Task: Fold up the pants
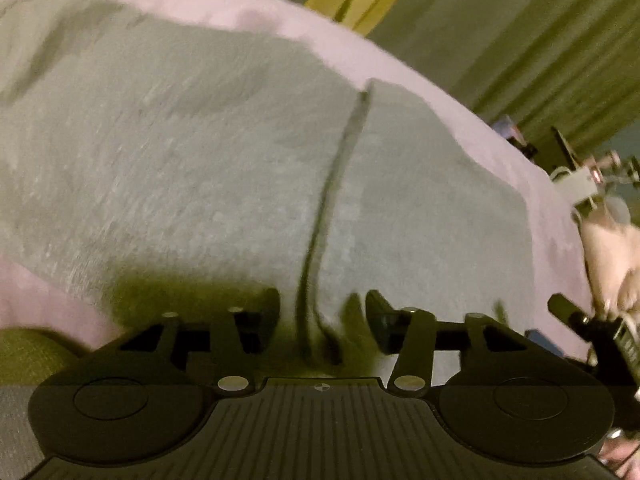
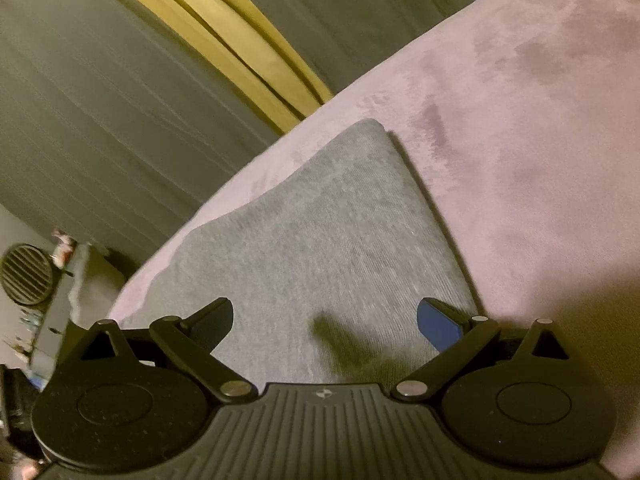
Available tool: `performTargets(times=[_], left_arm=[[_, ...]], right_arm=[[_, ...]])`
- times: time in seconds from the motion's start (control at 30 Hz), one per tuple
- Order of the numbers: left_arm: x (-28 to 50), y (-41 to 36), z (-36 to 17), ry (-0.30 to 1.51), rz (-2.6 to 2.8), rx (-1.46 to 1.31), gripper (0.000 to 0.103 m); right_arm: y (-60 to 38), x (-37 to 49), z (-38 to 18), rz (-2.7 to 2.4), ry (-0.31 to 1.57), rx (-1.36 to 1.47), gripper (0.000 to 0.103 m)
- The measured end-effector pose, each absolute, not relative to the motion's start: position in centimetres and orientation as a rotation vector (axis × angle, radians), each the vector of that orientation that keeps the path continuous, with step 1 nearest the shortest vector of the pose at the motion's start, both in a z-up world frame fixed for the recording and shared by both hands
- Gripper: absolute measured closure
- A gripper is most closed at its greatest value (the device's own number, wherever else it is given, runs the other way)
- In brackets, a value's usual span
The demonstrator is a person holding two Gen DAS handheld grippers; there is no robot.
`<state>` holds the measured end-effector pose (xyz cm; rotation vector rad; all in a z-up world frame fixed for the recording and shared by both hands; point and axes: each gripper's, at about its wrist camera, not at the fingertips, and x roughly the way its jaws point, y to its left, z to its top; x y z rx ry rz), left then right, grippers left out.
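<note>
just ahead of the left gripper [image 1: 322, 308], jaws parted and clear of cloth: grey knit pants [image 1: 224, 152], folded flat, dark seam running up between the fingertips. under the wide-open right gripper [image 2: 325, 316], empty, the same pants [image 2: 320, 232]. beneath, pale pink plush blanket [image 2: 520, 128]; behind, grey-green pleated curtains [image 2: 100, 100]. left view blurred; hand [image 1: 612, 256] cut off at the edge.

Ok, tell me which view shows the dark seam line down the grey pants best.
The left wrist view. There the seam runs from the pants' far edge down to between the open left gripper fingers, though blurred. The right wrist view shows only a plain grey folded corner, no seam.
</note>
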<state>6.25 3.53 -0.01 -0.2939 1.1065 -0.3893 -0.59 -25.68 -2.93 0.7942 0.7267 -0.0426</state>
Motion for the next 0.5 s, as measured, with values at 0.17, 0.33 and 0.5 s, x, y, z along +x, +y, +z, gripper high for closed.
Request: performTargets(times=[0.17, 0.33, 0.5], left_arm=[[5.4, 1.9, 0.7, 1.034, -0.414, -0.223, 0.041], [5.4, 1.5, -0.1, 1.068, -0.386, -0.191, 0.041], [6.2, 3.3, 0.0, 1.051, -0.334, -0.259, 0.021]], right_arm=[[-24.0, -2.4, -2.0, 0.051, 0.720, 0.824, 0.004], [-23.4, -1.0, -3.7, -0.005, 0.860, 0.778, 0.004], [-22.9, -1.3, -2.8, 0.028, 0.818, 0.745, 0.004]])
